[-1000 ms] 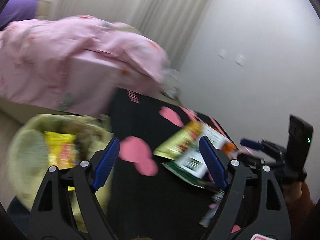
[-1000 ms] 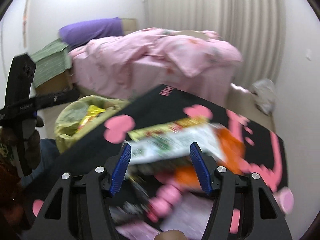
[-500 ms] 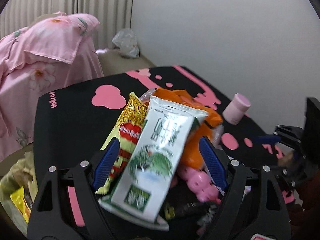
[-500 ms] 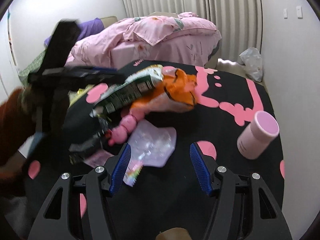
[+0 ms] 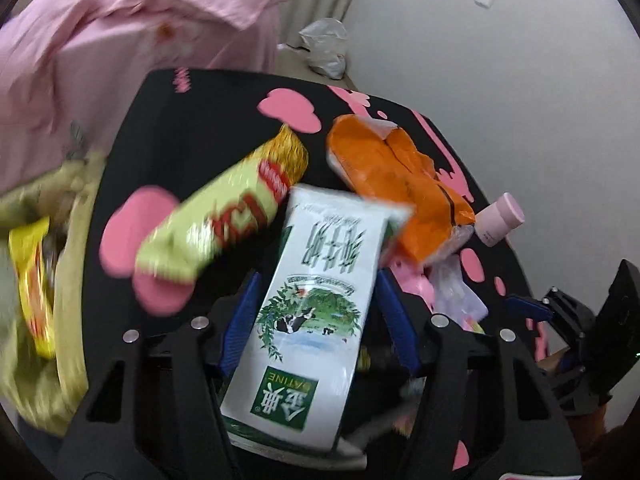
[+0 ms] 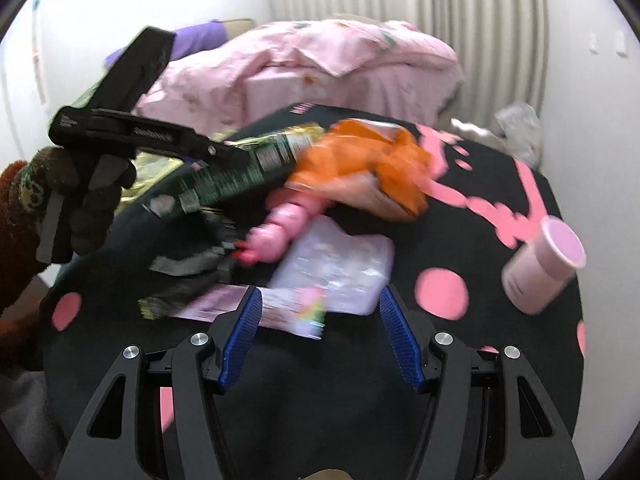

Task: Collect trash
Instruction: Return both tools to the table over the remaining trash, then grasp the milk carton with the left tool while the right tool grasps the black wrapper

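Since half a second ago the left claw [image 5: 316, 320] has pushed in over the white-and-green milk carton [image 5: 316, 300], which now lies lengthwise between its blue pads [image 5: 394, 320]; the jaws are closing, though a sliver of gap seems to remain on either side, so the carton is not yet gripped. It rests on top of the litter heaped on the black bench [image 5: 192, 120], beside a yellow-green snack wrapper [image 5: 224, 220] and a crumpled orange bag [image 5: 400, 184]. The right claw [image 6: 320, 336] hangs released and empty above a clear plastic packet [image 6: 340, 268], near a pink toy [image 6: 284, 228] and well apart from a pink cup [image 6: 540, 268]. To do this step well, I would finish closing squarely on the carton's long sides, firmly enough that the slick faces do not slip but without crushing it, then lift straight off the heap so the wrapper is not dragged along. A trash bag [image 5: 64, 272] waits open off the bench's left edge, probably where the carton goes.
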`<action>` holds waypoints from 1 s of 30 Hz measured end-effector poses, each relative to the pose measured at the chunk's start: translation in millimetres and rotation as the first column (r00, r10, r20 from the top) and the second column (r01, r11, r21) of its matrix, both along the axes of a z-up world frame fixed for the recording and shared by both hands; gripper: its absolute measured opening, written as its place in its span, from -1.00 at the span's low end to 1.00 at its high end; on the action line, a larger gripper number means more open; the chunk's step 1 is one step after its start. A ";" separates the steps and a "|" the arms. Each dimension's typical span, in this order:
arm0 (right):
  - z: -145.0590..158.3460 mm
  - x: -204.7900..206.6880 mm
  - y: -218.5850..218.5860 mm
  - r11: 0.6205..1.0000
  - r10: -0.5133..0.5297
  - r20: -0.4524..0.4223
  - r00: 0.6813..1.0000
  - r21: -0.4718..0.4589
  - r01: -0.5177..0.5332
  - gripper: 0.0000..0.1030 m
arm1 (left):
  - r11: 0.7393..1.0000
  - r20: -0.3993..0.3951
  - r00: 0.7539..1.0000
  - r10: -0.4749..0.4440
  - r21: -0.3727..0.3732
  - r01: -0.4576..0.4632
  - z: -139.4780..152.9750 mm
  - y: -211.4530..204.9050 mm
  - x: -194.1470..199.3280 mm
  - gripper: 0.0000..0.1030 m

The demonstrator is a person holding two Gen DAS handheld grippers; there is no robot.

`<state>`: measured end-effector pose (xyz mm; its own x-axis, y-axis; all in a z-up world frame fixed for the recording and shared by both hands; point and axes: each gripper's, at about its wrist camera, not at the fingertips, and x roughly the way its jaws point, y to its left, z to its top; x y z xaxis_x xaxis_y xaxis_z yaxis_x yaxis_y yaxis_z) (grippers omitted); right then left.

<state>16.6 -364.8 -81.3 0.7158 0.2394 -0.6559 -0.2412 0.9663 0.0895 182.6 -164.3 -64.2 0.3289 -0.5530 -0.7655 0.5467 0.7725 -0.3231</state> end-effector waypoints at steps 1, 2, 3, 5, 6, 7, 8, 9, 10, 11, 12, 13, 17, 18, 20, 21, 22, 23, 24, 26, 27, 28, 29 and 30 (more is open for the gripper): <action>2.4 0.7 6.5 1.000 0.006 0.008 1.000 0.004 -0.006 0.13 | 1.000 -0.002 1.000 0.009 -0.021 -0.009 1.1 8.2 -5.5 0.10; 4.3 2.1 11.3 1.000 0.006 0.012 1.000 0.009 -0.006 0.13 | 0.999 0.002 1.000 0.018 -0.034 -0.018 2.5 15.5 -9.8 0.10; 5.4 4.7 17.2 1.000 0.004 0.014 1.000 0.016 -0.004 0.13 | 0.999 0.010 1.000 0.027 -0.044 -0.027 4.1 21.4 -13.8 0.10; 5.6 13.2 28.9 1.000 0.007 0.001 1.000 0.028 -0.007 0.13 | 0.996 0.044 0.997 0.061 -0.069 -0.058 9.2 36.2 -22.6 0.20; 3.6 20.0 37.9 1.000 0.020 -0.015 1.000 0.024 -0.020 0.13 | 0.994 0.059 0.995 0.082 -0.079 -0.077 11.1 41.8 -25.2 0.22; 0.4 26.7 47.6 0.999 0.036 -0.033 0.999 0.007 -0.036 0.13 | 0.990 0.074 0.991 0.109 -0.093 -0.102 13.9 49.9 -27.6 0.24; -2.6 31.7 57.3 0.999 0.049 -0.051 0.997 -0.010 -0.050 0.13 | 0.986 0.084 0.987 0.135 -0.108 -0.125 16.2 57.5 -29.0 0.25; -5.9 35.1 64.5 0.998 0.063 -0.071 0.996 -0.026 -0.065 0.13 | 0.982 0.093 0.983 0.157 -0.121 -0.146 17.7 65.2 -30.8 0.25; -11.0 38.3 73.3 0.995 0.078 -0.097 0.992 -0.052 -0.083 0.13 | 0.980 0.095 0.981 0.166 -0.124 -0.154 18.2 69.3 -31.5 0.26; -13.8 38.3 78.4 0.993 0.082 -0.112 0.990 -0.077 -0.091 0.13 | 0.979 0.096 0.980 0.174 -0.123 -0.162 17.9 74.1 -32.4 0.26; -17.4 37.5 82.8 0.989 0.080 -0.123 0.989 -0.114 -0.095 0.13 | 0.979 0.094 0.980 0.176 -0.122 -0.164 17.4 77.3 -32.8 0.26; -20.4 34.3 84.6 0.984 0.073 -0.126 0.989 -0.155 -0.093 0.13 | 0.979 0.092 0.980 0.176 -0.118 -0.164 16.3 80.5 -34.0 0.26; -22.3 18.3 65.5 0.986 0.034 -0.135 0.990 -0.160 -0.056 0.13 | 0.984 0.077 0.986 0.151 -0.110 -0.142 8.7 82.5 -40.7 0.26; -23.6 13.8 56.0 0.988 0.016 -0.146 0.989 -0.152 -0.039 0.13 | 0.985 0.070 0.987 0.145 -0.110 -0.137 6.3 80.2 -42.3 0.26; -26.1 7.3 38.2 0.994 -0.010 -0.177 0.984 -0.109 -0.009 0.13 | 0.986 0.051 0.991 0.127 -0.110 -0.121 0.0 74.4 -44.3 0.26; -27.3 5.1 33.4 0.996 -0.015 -0.188 0.982 -0.088 -0.001 0.13 | 0.987 0.043 0.992 0.121 -0.110 -0.116 -2.7 71.2 -44.5 0.26; -28.7 1.8 24.4 0.999 -0.017 -0.205 0.979 -0.041 0.009 0.13 | 0.988 0.027 0.994 0.107 -0.112 -0.103 -5.8 66.7 -45.6 0.26; -28.7 3.2 21.1 1.000 -0.014 -0.205 0.979 -0.024 0.010 0.13 | 0.989 0.018 0.995 0.098 -0.115 -0.096 -7.8 64.5 -46.4 0.26; -29.4 0.2 17.6 1.000 -0.008 -0.202 0.979 -0.006 0.007 0.14 | 0.990 0.007 0.996 0.083 -0.117 -0.082 -9.7 60.6 -48.5 0.26; -30.7 -5.7 16.5 1.000 -0.008 -0.193 0.981 -0.006 0.007 0.14 | 0.991 -0.017 0.999 0.050 -0.126 -0.052 -12.4 54.8 -53.1 0.26; -30.6 -7.7 18.7 1.000 -0.006 -0.191 0.982 -0.027 0.001 0.14 | 0.990 -0.033 0.999 0.027 -0.135 -0.031 -13.1 51.5 -56.1 0.26; -30.3 -7.6 20.3 0.999 -0.002 -0.192 0.981 -0.043 -0.006 0.13 | 0.990 -0.040 0.999 0.012 -0.140 -0.018 -12.9 49.8 -58.3 0.26; -28.5 -10.8 23.0 0.998 0.005 -0.196 0.981 -0.066 -0.018 0.13 | 0.989 -0.044 0.999 -0.008 -0.145 0.001 -11.8 47.8 -61.1 0.26; -26.6 -11.7 22.9 0.998 0.002 -0.189 0.982 -0.067 -0.014 0.13 | 0.990 -0.037 0.999 -0.019 -0.143 0.014 -9.5 46.8 -63.5 0.26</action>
